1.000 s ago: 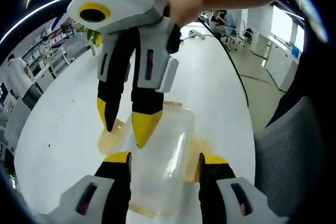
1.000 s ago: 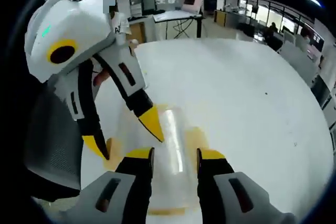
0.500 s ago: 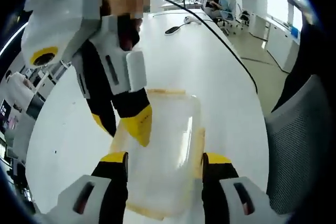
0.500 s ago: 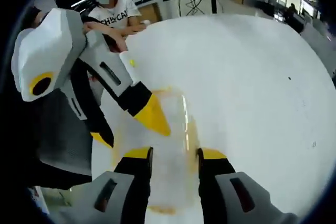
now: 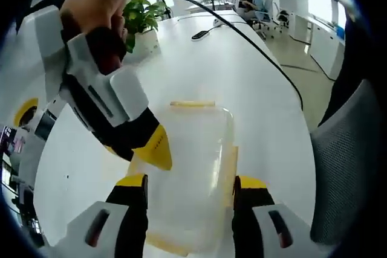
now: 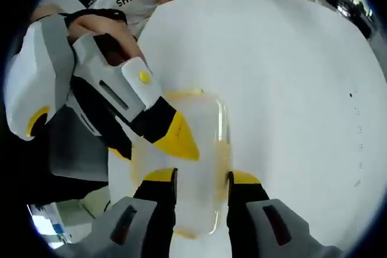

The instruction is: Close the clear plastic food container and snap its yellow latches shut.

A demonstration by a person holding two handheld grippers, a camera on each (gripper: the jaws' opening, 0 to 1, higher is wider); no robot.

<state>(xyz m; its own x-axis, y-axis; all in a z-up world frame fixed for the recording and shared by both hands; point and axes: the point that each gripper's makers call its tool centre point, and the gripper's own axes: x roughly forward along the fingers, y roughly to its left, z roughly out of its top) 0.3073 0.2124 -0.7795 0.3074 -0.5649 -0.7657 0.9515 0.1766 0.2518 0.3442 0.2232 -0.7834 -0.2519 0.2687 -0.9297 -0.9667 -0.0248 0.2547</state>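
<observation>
The white tabletop [image 5: 242, 77] is carrying the clear plastic food container [image 5: 187, 173], lid on, near its edge beside a grey chair [image 5: 344, 167]. Both tongs are standing open: the left tongs [image 5: 188, 182] are straddling the container, and the right tongs [image 6: 196, 177] are pressing one yellow tip on the lid.

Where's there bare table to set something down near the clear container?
Bare white table lies beyond the clear container, up to the black cable and potted plant. In the right gripper view, the stretch right of it is bare too. It is crowded over the lid, where the right gripper and left gripper meet.
</observation>
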